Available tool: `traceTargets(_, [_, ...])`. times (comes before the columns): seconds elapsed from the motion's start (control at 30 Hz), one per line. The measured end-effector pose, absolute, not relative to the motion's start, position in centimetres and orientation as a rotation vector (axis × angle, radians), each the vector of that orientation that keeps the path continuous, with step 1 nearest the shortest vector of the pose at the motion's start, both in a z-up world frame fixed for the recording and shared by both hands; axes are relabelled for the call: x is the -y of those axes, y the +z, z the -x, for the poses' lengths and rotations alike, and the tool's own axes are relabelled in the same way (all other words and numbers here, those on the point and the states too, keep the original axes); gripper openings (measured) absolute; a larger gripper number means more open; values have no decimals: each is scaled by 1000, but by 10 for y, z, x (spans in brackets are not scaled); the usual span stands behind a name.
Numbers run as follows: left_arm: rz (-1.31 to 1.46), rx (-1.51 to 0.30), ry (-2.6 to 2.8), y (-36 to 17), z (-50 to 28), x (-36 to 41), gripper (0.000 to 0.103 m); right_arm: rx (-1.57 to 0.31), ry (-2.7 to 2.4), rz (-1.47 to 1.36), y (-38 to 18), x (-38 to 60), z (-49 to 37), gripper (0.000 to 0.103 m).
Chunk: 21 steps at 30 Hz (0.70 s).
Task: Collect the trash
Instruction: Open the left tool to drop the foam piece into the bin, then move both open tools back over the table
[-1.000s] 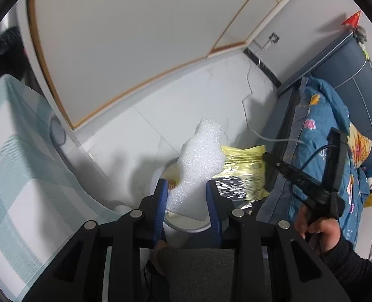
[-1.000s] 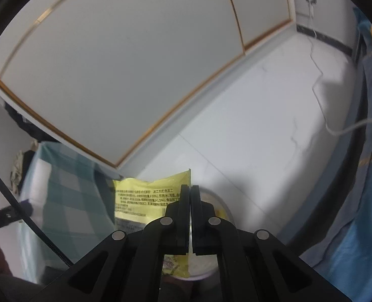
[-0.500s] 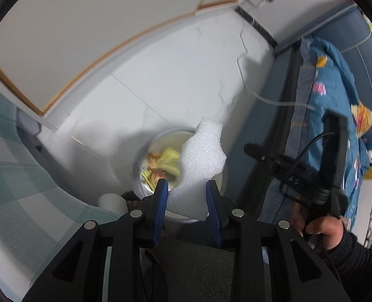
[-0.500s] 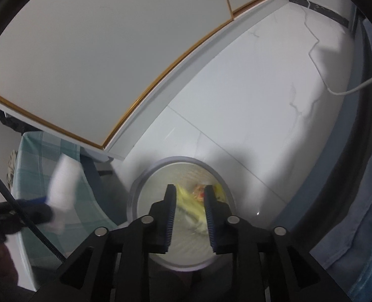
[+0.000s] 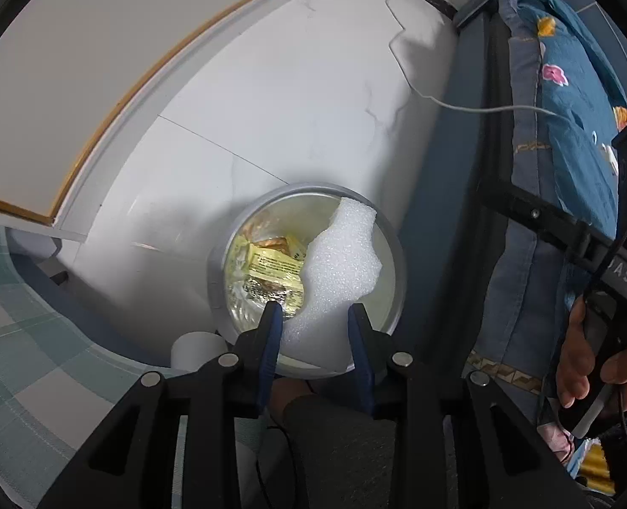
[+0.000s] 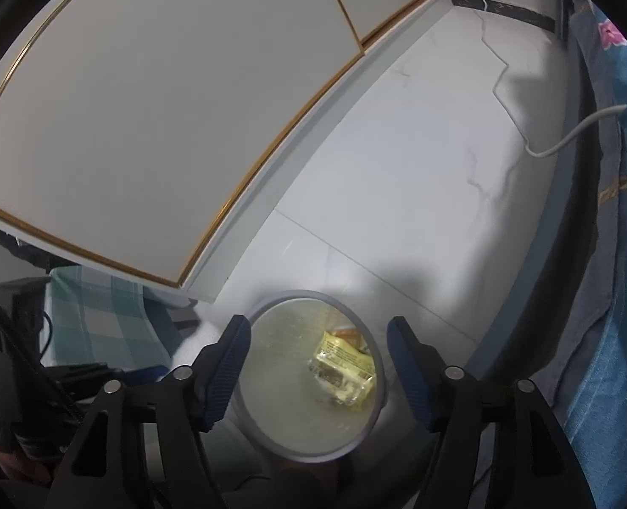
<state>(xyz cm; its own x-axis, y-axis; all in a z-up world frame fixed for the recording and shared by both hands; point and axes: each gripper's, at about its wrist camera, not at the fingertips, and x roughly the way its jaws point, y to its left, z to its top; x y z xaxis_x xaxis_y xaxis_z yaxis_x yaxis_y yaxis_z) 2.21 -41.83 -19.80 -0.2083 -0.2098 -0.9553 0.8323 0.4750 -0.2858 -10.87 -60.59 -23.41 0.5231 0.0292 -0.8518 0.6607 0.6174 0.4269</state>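
My left gripper (image 5: 315, 318) is shut on a white foam piece (image 5: 338, 263) and holds it right over the round grey trash bin (image 5: 391, 237) on the white floor. A yellow wrapper (image 5: 271, 265) lies inside the bin. In the right wrist view, my right gripper (image 6: 319, 335) is wide open and empty above the same bin (image 6: 249, 415), with the yellow wrapper (image 6: 343, 364) lying in it. The right gripper's body, held in a hand, also shows at the right edge of the left wrist view.
A bed with blue floral bedding (image 5: 567, 97) stands to the right of the bin. A checked green cloth (image 5: 25, 331) hangs at the left. A white cable (image 5: 461, 104) runs across the floor. A white cabinet (image 6: 165, 106) is behind.
My right gripper opened and the yellow wrapper dropped into the bin. My left gripper moved the foam piece over the bin.
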Motion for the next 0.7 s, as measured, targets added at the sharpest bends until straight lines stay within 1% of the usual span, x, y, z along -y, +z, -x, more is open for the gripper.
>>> traceTargets(0.1, [-623,-1481,-1052,-201,-17,422,39,-967,-442,-846,-234,606,108,71])
traceTargets(0.17, [-621,-1466,-1049,-201,-17,420,56,-961,-438,-853,-233,606,109,71])
traceTargets(0.33, [-574,-1417,-1013,-193,-24,412,57,-935,-423,-831,-224,602,111,77])
traceTargets(0.57, [-439,-1225,-875,-156,-42,381,58,-919,-392,-806,-212,591,103,81])
traceTargets(0.7, [-365,-1135,-788,-130,-52,359,58,-890,-352,-758,-191,580,90,83])
